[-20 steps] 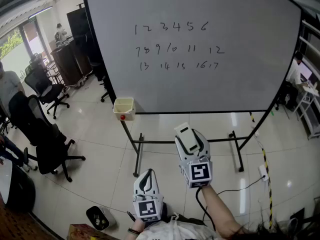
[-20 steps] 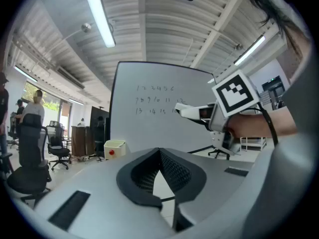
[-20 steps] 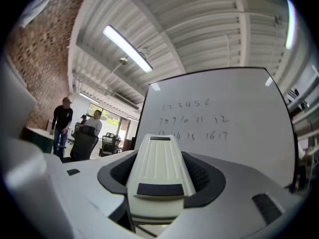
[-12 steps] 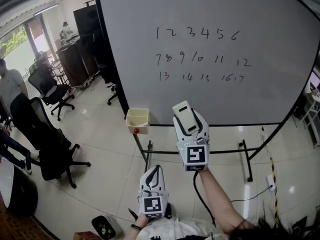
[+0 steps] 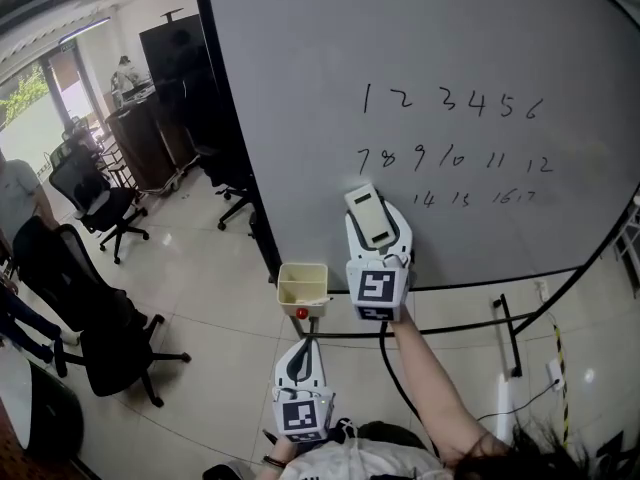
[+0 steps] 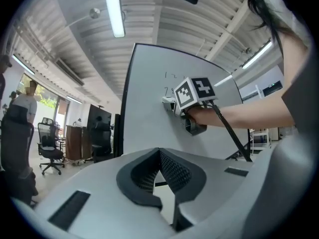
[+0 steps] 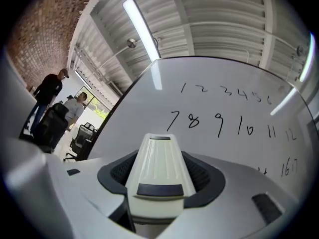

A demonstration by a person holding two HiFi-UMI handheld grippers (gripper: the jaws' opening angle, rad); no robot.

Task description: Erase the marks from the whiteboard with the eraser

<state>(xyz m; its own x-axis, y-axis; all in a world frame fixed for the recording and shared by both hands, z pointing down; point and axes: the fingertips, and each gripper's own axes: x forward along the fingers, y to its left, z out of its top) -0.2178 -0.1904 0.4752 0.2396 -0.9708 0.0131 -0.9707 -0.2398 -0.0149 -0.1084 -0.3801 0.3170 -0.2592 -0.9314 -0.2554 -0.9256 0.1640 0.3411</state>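
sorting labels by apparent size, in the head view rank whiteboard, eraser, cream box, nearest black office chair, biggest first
1. whiteboard
2. black office chair
3. eraser and cream box: they look about alike, so they are not ranked against each other.

We see a glossy tiled floor (image 5: 205, 288), black office chairs (image 5: 105, 333) at left, a dark cabinet (image 5: 172, 56), a bright window (image 5: 22, 96), and a tube light (image 7: 141, 28) under a ribbed ceiling (image 7: 219, 11).

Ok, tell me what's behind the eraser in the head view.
The whiteboard, just left of the bottom row's 14. The eraser and right gripper cover any marks directly behind them.
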